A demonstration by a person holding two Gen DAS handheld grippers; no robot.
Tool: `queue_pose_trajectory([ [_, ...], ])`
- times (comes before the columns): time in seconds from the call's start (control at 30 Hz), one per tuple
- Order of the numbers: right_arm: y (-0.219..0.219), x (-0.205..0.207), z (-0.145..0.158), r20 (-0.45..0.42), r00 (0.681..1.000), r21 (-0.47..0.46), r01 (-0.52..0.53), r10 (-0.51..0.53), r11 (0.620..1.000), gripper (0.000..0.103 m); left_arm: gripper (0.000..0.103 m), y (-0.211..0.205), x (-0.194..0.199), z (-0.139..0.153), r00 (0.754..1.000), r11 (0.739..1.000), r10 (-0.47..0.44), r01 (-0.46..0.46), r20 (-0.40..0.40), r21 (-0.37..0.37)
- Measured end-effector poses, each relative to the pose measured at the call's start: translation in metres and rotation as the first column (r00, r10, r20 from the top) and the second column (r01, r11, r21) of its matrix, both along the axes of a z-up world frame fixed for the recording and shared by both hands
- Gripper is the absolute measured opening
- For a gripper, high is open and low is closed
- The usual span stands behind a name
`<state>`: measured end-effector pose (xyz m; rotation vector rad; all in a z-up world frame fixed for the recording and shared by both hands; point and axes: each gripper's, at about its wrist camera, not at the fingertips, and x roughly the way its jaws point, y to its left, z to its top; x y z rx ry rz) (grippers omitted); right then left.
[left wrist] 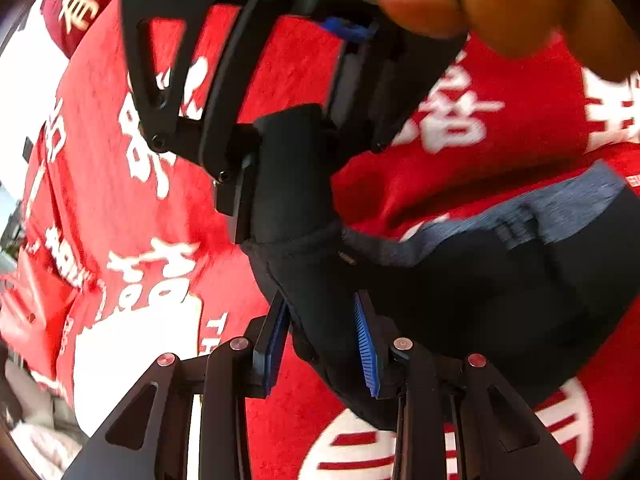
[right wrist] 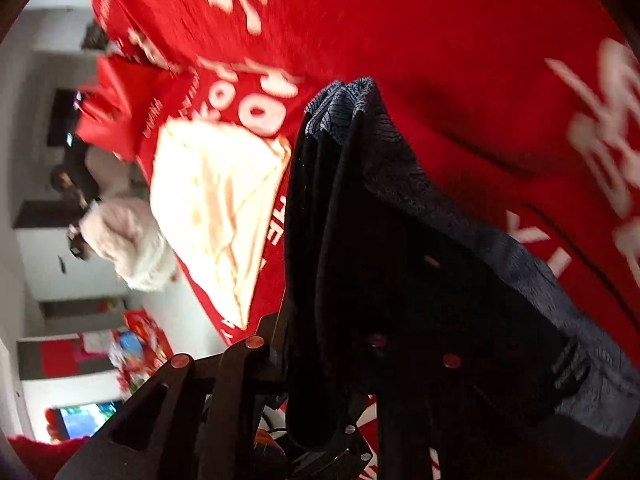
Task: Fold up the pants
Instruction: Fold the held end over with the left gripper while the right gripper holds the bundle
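Left wrist view shows the left gripper [left wrist: 324, 344] with its blue pads either side of a dark fold of the pants [left wrist: 460, 280], apparently pinching it, above the red cloth [left wrist: 120, 208]. The right gripper [left wrist: 280, 168] faces it, clamped on the same edge near the grey waistband [left wrist: 560, 208]. In the right wrist view the pants [right wrist: 360, 240] drape over the right gripper's fingers, hiding their tips. The fabric looks soft, limp and light; gripping seams or waistband should stop it slipping.
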<state>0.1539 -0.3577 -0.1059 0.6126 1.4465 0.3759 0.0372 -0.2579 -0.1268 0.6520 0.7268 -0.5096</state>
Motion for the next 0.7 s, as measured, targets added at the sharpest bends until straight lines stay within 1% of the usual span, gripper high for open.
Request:
queue_pose_trajectory([
  [0.1, -0.033, -0.031, 0.023, 0.06, 0.997, 0.024, 0.052, -0.054, 0.998, 0.019, 0.034, -0.017, -0.02, 0.016, 0.998, 0.998, -0.059, 0.059, 0.007, -0.02],
  [0.17, -0.059, -0.056, 0.036, 0.085, 0.991, 0.042, 0.101, -0.104, 0.994, 0.019, 0.034, -0.033, -0.037, 0.025, 0.994, 0.993, -0.111, 0.111, 0.001, -0.036],
  [0.2, -0.076, -0.075, 0.041, 0.096, 0.985, 0.056, 0.139, -0.144, 0.989, 0.019, 0.034, -0.04, -0.044, 0.028, 0.991, 0.99, -0.132, 0.131, -0.003, -0.041],
  [0.27, -0.101, -0.098, 0.045, 0.106, 0.975, 0.069, 0.19, -0.197, 0.979, 0.02, 0.034, -0.059, -0.064, 0.033, 0.983, 0.982, -0.184, 0.183, -0.02, -0.052],
  [0.3, -0.118, -0.118, 0.047, 0.115, 0.965, 0.075, 0.228, -0.236, 0.971, 0.02, 0.034, -0.071, -0.076, 0.036, 0.976, 0.975, -0.217, 0.215, -0.031, -0.06],
  [0.37, -0.139, -0.148, 0.049, 0.124, 0.949, 0.085, 0.282, -0.291, 0.956, 0.02, 0.034, -0.089, -0.094, 0.037, 0.964, 0.963, -0.264, 0.26, -0.046, -0.067],
  [0.5, -0.187, -0.209, 0.041, 0.118, 0.906, 0.112, 0.395, -0.407, 0.912, 0.02, 0.034, -0.126, -0.131, 0.032, 0.932, 0.936, -0.352, 0.348, -0.085, -0.061],
  [0.63, -0.223, -0.262, 0.02, 0.091, 0.857, 0.137, 0.493, -0.507, 0.859, 0.02, 0.034, -0.156, -0.16, 0.016, 0.902, 0.91, -0.414, 0.412, -0.126, -0.042],
  [0.7, -0.234, -0.283, 0.006, 0.072, 0.831, 0.143, 0.539, -0.552, 0.83, 0.02, 0.034, -0.168, -0.174, 0.006, 0.887, 0.897, -0.441, 0.442, -0.139, -0.027],
])
